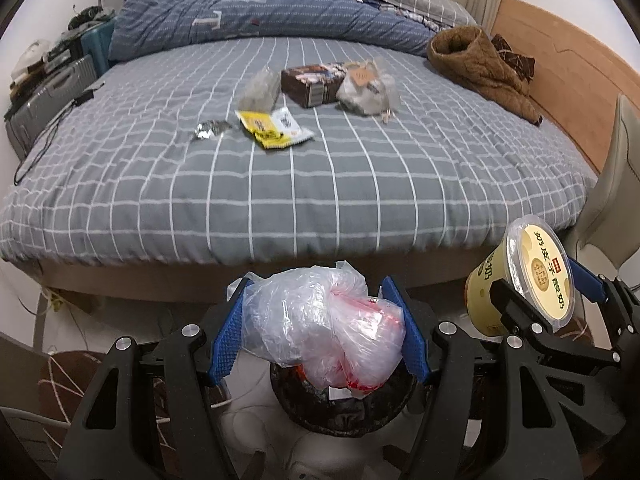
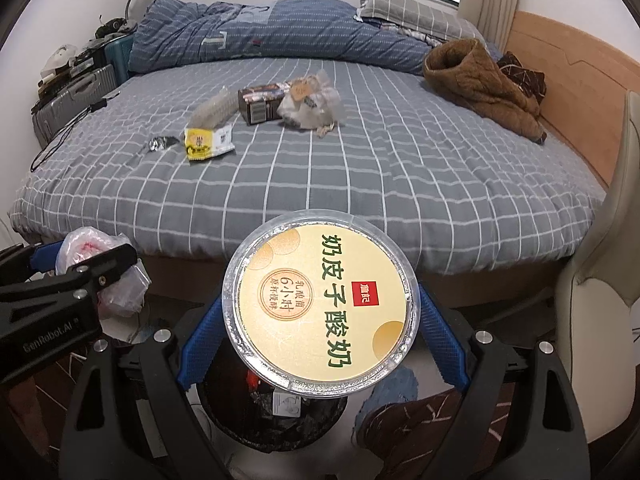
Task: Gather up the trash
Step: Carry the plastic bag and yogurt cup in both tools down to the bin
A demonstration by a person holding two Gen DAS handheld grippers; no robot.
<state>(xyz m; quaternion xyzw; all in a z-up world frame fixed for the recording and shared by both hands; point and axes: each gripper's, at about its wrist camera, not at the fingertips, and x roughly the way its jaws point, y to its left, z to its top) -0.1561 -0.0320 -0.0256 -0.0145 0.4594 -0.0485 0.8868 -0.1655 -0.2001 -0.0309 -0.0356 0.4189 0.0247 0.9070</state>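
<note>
Grey checked bed (image 1: 320, 184), wooden headboard (image 1: 560, 80)

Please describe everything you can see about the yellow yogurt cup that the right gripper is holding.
The yogurt cup is a round, pale yellow tub, apparently plastic, with a clear rim and a sealed yellow lid printed with green Chinese characters and a small red square. It lies tilted, lid toward the camera, clamped by its sides between the blue fingers of the right gripper. It hangs above a dark trash bin, in front of the bed.

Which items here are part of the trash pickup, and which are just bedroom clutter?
Job:
- crumpled plastic bag in left claw
- yogurt cup in right claw
- trash bin
- yellow wrapper, foil scrap, brown box on bed

Lying about:
- brown jacket
- blue duvet
- suitcase
</note>
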